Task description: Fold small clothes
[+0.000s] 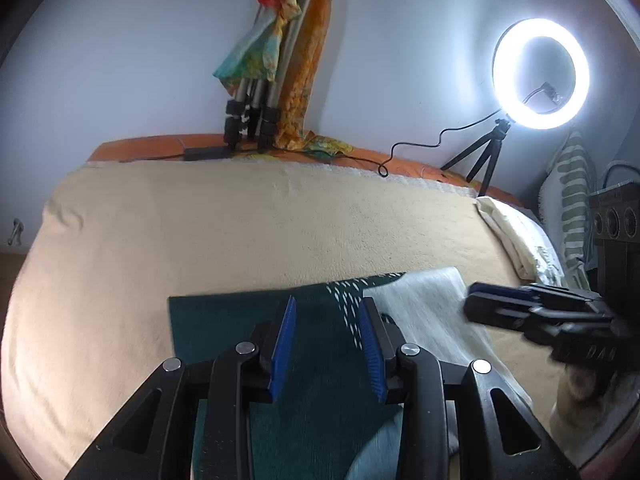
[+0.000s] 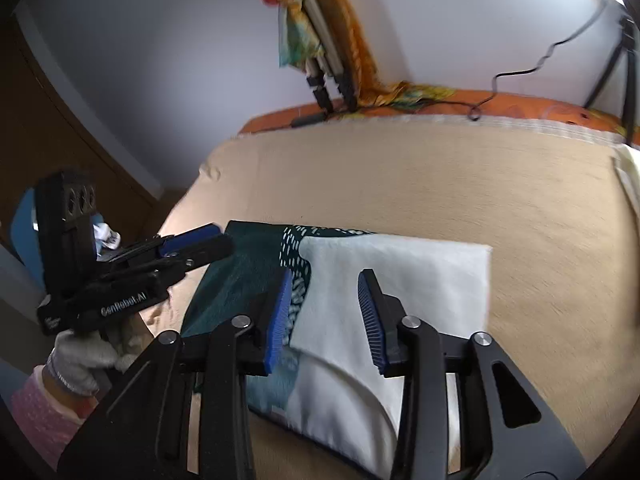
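We had the folded teal-and-white garment (image 2: 360, 280) flat on the beige blanket (image 2: 500, 184), its near edge cut off behind our fingers. Left gripper (image 1: 326, 344) hung wide over the teal half, right gripper (image 2: 326, 312) wide over the white. Bare blanket beyond the far edge.

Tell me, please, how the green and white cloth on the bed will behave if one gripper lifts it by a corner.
The green and white cloth would probably droop, not stay flat: it lies thin, following the beige blanket. It looks light for its size. Its folded layers may slide open, since nothing pins them; the right gripper and left gripper are both open.
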{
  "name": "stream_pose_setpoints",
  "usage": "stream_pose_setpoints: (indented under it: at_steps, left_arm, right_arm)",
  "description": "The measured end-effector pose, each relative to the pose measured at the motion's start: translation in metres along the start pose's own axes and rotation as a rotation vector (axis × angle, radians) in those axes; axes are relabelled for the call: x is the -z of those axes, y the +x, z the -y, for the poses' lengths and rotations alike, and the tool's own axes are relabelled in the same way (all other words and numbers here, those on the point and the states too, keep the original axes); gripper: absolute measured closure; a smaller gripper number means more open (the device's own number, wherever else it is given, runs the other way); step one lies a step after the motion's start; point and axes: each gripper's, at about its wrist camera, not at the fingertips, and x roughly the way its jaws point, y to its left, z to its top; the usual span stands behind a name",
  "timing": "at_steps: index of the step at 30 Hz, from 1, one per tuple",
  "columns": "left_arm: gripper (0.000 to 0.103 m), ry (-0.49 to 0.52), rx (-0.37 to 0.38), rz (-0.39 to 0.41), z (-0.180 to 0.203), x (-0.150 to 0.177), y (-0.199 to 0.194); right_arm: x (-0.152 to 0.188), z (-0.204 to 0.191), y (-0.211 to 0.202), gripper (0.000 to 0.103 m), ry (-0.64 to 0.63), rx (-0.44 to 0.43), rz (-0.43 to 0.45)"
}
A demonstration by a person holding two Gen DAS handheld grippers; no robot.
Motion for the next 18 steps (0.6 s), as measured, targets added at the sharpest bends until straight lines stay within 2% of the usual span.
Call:
stream_pose_setpoints:
  at_steps: [4,8,11,15,18]
  left_arm:
    - [0.07,0.029,-0.028,-0.046,-0.003,0.002,0.035]
    - [0.07,0.088,-0.111,-0.064,-0.008,0.009,0.058]
    - [0.07,0.117,-0.117,-0.054,-0.015,0.014,0.067]
    - [0.069,0.188,-0.139,-0.047,-0.011,0.019,0.059]
    - [0.063,0.235,-0.181,-0.047,-0.013,0.025,0.048]
  right_arm:
    - [-0.01,-0.005,0.05,0.068,-0.004,0.056,-0.074]
    - [-0.008,0.003,0.079,0.07,-0.018,0.111,-0.111]
    - [-0.008,0.008,0.08,0.073,-0.017,0.121,-0.094]
    - [-0.008,0.014,0.071,0.074,-0.023,0.108,-0.1]
    - [-0.003,0.028,0.056,0.073,-0.008,0.151,-0.091]
